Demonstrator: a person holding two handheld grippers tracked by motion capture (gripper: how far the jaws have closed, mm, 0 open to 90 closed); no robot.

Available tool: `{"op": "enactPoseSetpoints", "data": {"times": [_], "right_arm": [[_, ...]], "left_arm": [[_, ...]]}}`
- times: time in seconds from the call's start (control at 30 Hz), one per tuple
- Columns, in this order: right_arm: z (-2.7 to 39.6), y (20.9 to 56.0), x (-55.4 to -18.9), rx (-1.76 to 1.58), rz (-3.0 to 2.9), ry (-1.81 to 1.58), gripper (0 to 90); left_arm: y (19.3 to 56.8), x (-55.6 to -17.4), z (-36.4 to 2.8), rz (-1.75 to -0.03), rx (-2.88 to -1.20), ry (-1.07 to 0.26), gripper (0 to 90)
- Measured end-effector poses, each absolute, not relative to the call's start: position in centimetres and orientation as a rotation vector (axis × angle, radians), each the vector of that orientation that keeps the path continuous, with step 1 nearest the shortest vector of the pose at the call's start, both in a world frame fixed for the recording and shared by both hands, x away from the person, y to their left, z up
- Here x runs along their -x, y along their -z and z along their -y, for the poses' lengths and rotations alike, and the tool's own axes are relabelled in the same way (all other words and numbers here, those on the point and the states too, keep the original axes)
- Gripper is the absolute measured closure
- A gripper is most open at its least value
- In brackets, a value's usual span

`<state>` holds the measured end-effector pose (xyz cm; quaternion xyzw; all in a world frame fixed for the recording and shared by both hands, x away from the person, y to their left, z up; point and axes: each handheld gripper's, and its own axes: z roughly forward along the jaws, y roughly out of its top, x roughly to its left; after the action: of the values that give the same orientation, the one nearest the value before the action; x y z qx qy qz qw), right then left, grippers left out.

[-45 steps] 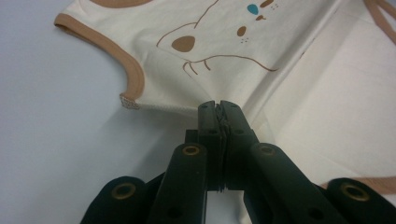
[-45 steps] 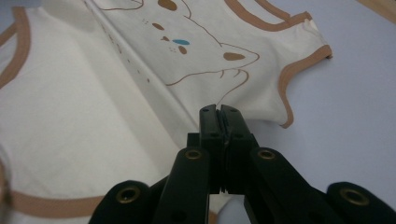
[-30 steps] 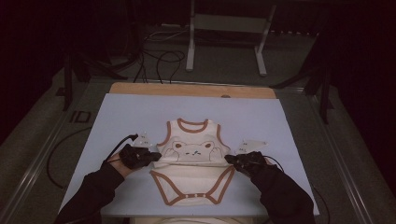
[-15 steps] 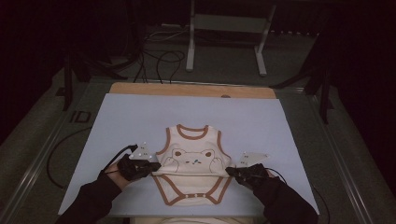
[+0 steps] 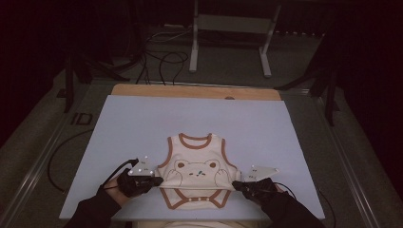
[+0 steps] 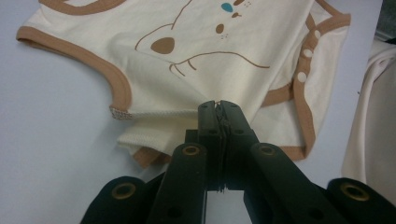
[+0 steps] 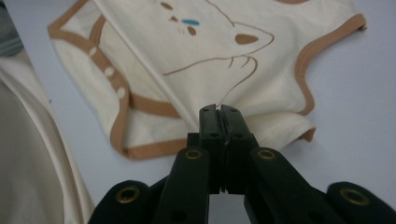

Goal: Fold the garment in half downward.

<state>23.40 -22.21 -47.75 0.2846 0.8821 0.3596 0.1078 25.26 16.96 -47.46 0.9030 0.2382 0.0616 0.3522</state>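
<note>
Both jaws clamped tight here: left gripper [image 5: 153, 181] pinching one side edge of the bear bodysuit [image 5: 197, 173], right gripper [image 5: 241, 186] pinching the opposite edge, cloth stretched between them on the tabletop [image 5: 142, 123].

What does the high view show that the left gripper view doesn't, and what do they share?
High view alone: the whole lilac table sheet, its wooden far edge, the metal stand and floor cables beyond, and the right gripper. Left gripper view alone: the white snap buttons up close, and the ribbed side hem. Both share the cream bear-print bodysuit with brown trim and the left gripper, shut on its side.
</note>
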Motion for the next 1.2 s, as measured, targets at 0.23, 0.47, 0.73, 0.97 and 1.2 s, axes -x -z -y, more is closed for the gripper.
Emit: {"op": "enactPoseSetpoints", "data": {"times": [0.23,0.47,0.73,0.97,1.2], "right_arm": [[22.5,48.3,-22.4,-0.853,-2.614,-1.056,89.1],[22.6,48.8,-21.8,-0.858,-2.633,-1.037,89.1],[22.8,49.3,-21.2,-0.868,-2.652,-1.029,89.1],[22.7,50.0,-21.0,-0.873,-2.669,-1.018,89.0],[22.8,50.8,-21.0,-0.888,-2.679,-1.007,88.6]], "left_arm": [[48.1,-24.0,-16.7,-0.61,-2.343,-0.132,88.5],[48.6,-22.8,-16.2,-0.597,-2.366,-0.12,88.5],[49.3,-22.2,-16.0,-0.594,-2.39,-0.094,88.4],[50.2,-22.0,-16.0,-0.592,-2.401,-0.067,88.4],[50.7,-21.9,-16.0,-0.596,-2.401,-0.073,87.8]]}}
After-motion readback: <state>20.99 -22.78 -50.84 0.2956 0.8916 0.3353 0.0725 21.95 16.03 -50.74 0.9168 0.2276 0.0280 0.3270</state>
